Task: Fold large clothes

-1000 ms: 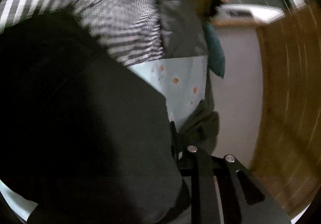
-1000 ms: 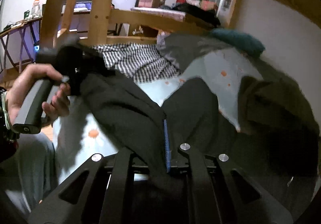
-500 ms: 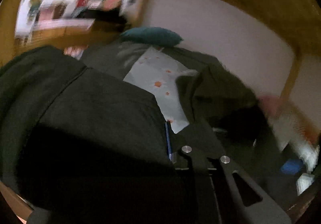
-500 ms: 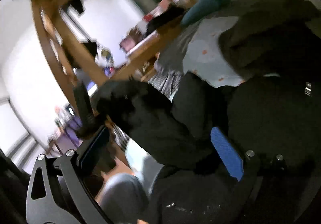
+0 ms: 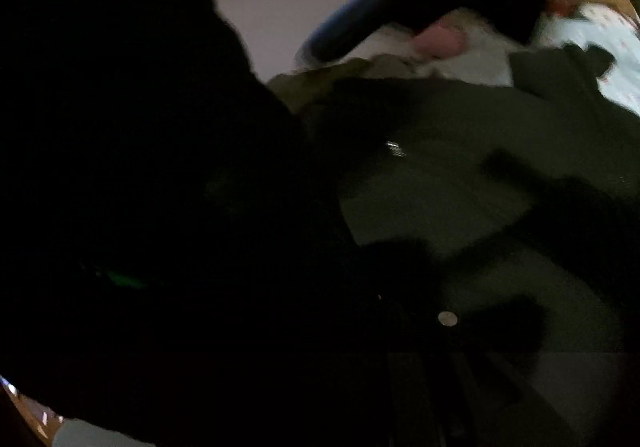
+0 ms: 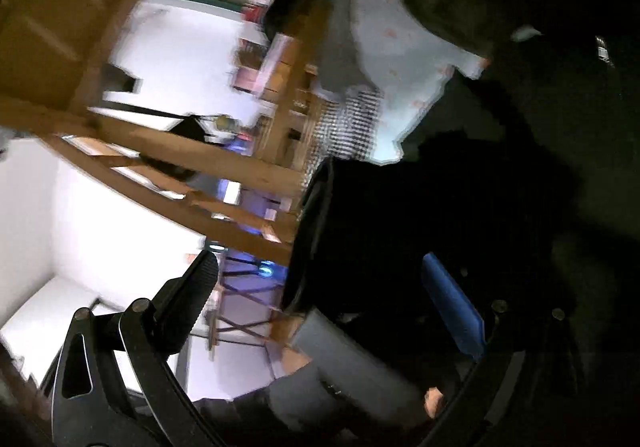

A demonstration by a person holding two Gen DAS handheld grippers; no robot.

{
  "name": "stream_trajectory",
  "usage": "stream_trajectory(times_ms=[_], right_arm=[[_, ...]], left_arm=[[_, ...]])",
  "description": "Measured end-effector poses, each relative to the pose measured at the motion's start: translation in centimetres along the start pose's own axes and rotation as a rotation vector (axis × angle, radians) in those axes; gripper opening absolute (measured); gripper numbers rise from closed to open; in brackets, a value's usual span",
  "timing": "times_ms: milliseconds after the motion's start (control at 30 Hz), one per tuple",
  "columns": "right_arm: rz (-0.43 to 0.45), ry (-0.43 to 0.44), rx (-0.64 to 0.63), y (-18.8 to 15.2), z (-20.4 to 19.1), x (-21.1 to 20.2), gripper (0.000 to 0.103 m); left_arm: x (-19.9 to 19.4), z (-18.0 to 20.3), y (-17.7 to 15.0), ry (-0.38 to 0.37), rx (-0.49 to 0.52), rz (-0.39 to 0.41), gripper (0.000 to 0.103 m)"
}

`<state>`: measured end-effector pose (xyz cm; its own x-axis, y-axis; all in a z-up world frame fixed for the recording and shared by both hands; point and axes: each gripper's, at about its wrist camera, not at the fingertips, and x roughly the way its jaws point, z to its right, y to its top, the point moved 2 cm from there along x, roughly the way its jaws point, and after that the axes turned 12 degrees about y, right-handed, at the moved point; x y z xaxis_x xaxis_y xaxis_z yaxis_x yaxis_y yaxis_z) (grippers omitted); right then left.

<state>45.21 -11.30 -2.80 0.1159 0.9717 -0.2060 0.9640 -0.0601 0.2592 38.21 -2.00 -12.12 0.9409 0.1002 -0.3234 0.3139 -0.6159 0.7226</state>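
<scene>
Sprawling dark soft garment (image 6: 520,175); right gripper (image 6: 332,295) jaws gape wide, left jaws' state untellable.

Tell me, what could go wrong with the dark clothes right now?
1. The right gripper is open, so it has no hold on the garment. The cloth may slump and lose its fold.
2. The garment fills most of the left wrist view, so aiming on that side is guesswork.
3. Both views are blurred and a wooden beam looks near, so a swing might hit it.
</scene>
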Motion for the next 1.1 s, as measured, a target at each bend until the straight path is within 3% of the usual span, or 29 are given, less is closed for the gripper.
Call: stream_trajectory(times_ms=[67, 133, 167, 300, 400, 500, 567, 600, 667, 767, 967, 1100], right_arm=[[-0.014, -0.104, -0.005, 0.1, 1.9, 0.2, 0.100], [-0.033, -0.150, 0.000, 0.1, 3.6, 0.5, 0.066], [-0.034, -0.176, 0.008, 0.1, 4.1, 0.5, 0.043], [0.043, -0.086, -0.007, 0.0, 4.7, -1.5, 0.027], [0.086, -0.020, -0.012, 0.4, 4.9, -2.7, 0.023], [0.130, 0.052, -0.027, 0.1, 5.4, -5.3, 0.022], [0.152, 0.081, -0.038, -0.1, 5.8, -6.9, 0.020], [0.174, 0.095, -0.038, -0.1, 6.0, -7.6, 0.020], [0.218, 0.123, -0.037, 0.0, 6.6, -10.1, 0.020], [0.299, 0.134, -0.051, 0.5, 7.4, -13.7, 0.020], [0.366, 0.072, -0.069, 2.0, 10.3, -19.7, 0.020], [0.354, -0.046, -0.010, 3.1, 15.2, -21.4, 0.020]], left_arm=[[0.2, 1.1, 0.1, -0.009, 0.032, 0.002, 0.011], [0.4, 1.9, 0.1, -0.017, 0.052, -0.005, 0.011], [0.5, 2.2, 0.1, -0.017, 0.056, -0.012, 0.011], [0.7, 1.4, 0.4, -0.019, 0.009, -0.022, 0.011], [0.2, 0.2, 1.4, -0.057, -0.053, -0.018, 0.018], [-0.4, -1.9, 2.6, -0.140, -0.196, -0.040, 0.029], [-0.6, -3.8, 3.4, -0.230, -0.333, -0.086, 0.049], [-0.8, -4.7, 2.9, -0.270, -0.381, -0.100, 0.054], [-0.9, -6.4, 2.5, -0.404, -0.507, -0.142, 0.074], [-1.4, -8.3, 2.2, -0.526, -0.590, -0.168, 0.081], [-0.6, -11.7, 2.7, -0.559, -0.767, -0.159, 0.091], [5.1, -10.2, 2.1, -0.391, -0.739, -0.271, 0.095]])
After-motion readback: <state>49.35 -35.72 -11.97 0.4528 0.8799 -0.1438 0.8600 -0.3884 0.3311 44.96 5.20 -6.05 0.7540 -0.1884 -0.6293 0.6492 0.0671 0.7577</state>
